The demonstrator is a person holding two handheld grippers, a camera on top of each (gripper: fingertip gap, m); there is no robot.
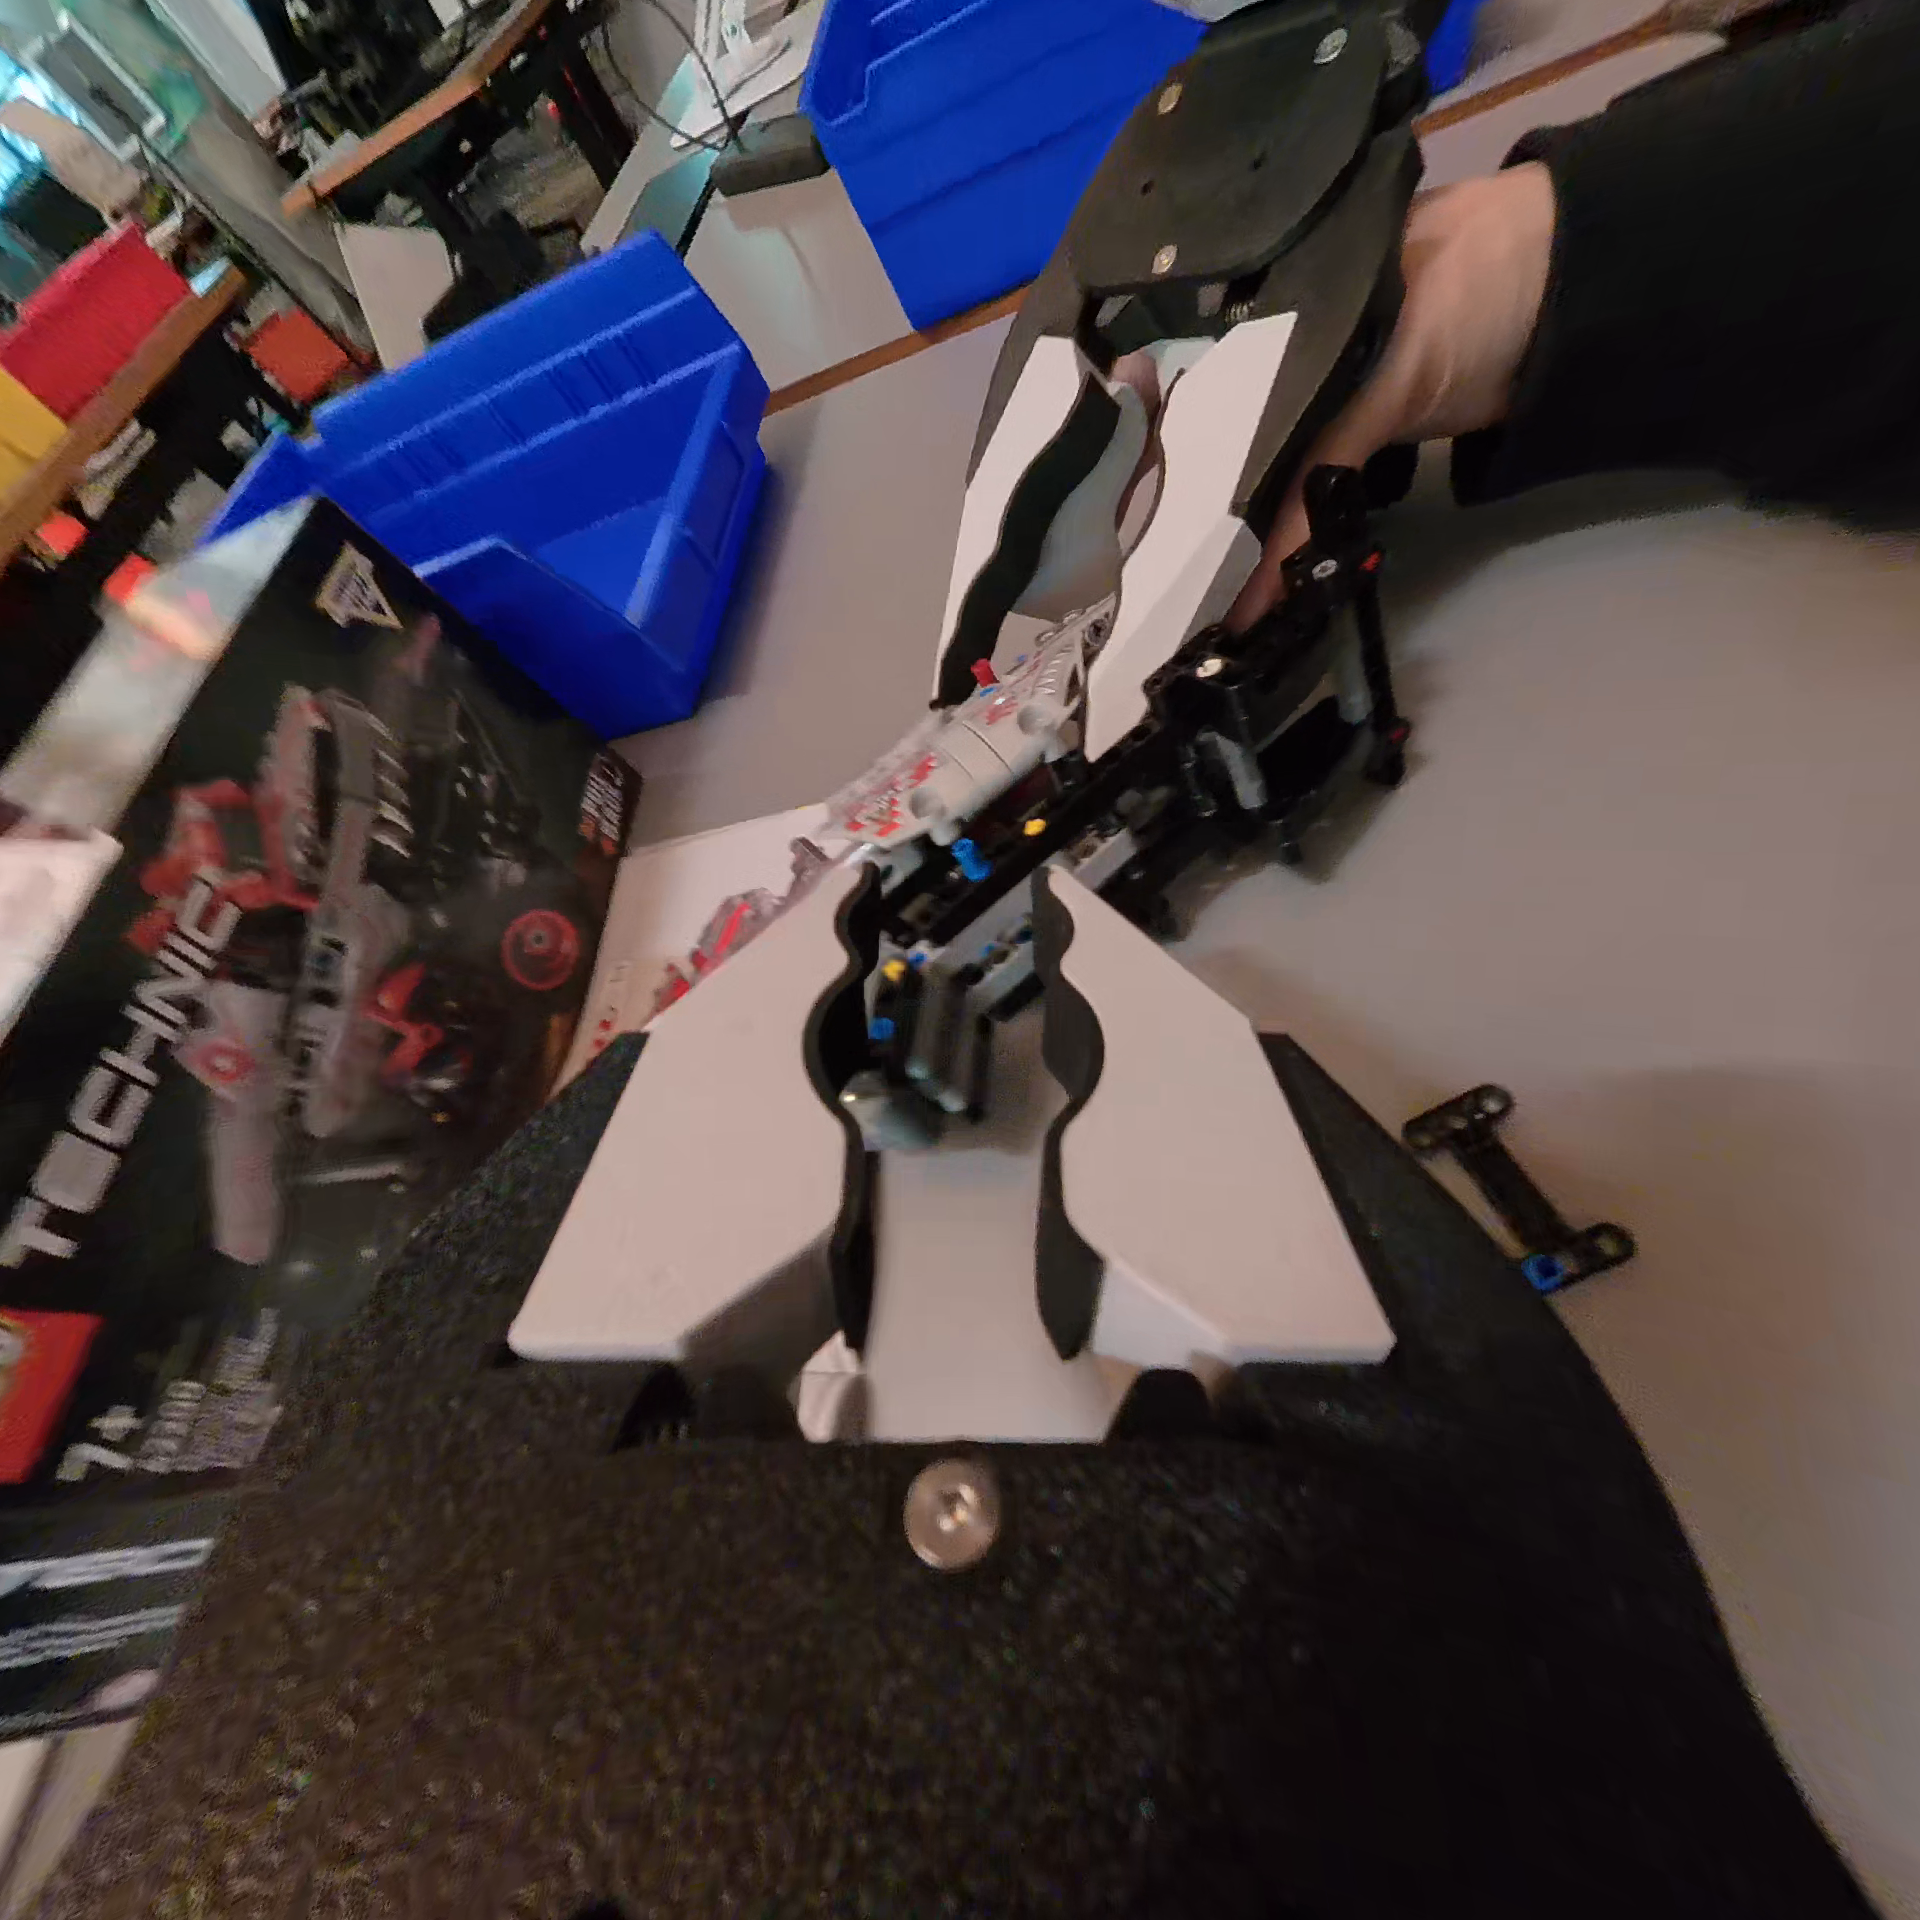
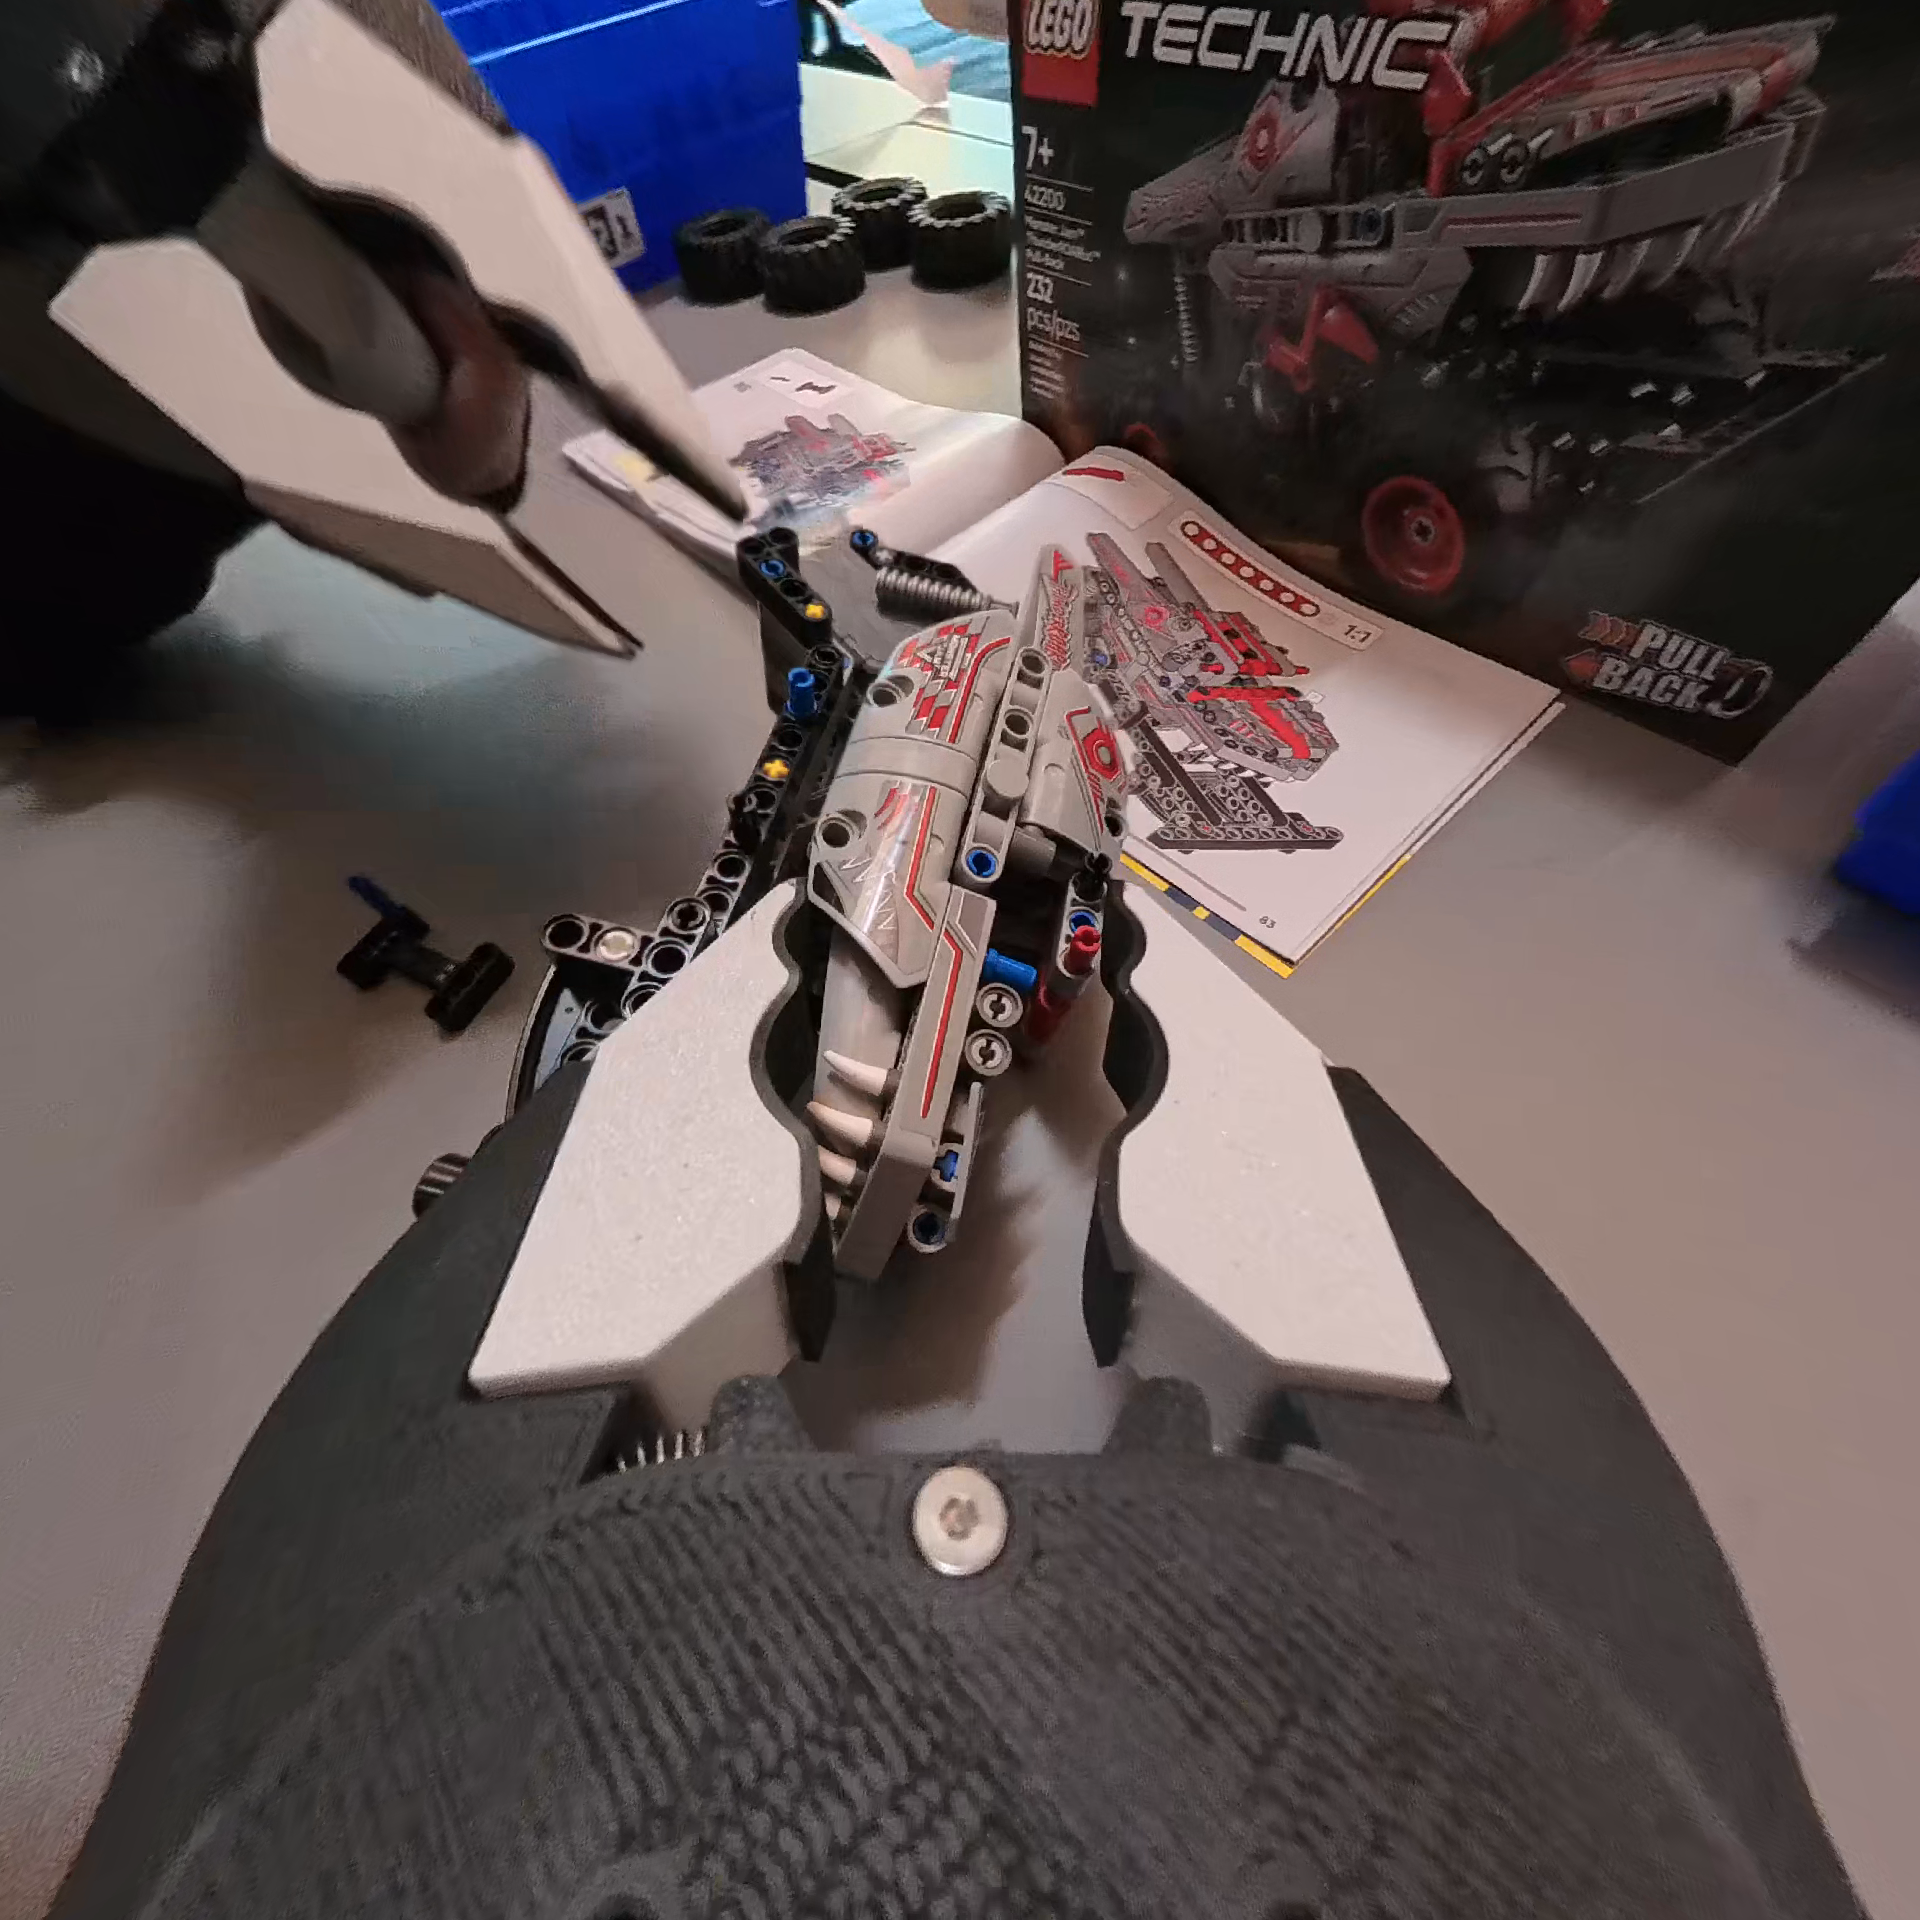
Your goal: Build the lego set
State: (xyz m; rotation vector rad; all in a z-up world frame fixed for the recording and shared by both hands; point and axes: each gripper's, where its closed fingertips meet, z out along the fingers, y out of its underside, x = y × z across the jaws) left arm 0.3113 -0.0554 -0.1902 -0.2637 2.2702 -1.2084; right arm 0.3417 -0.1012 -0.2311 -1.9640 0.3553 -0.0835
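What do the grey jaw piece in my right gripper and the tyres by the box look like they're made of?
Grey jaw piece: looks like hard moulded plastic, smooth and slightly glossy, with highlights on its curved shell and printed or stickered red markings. Tyres: probably rubber, matte black with chunky tread; too far off to be sure. Right gripper is closed around the jaw piece.
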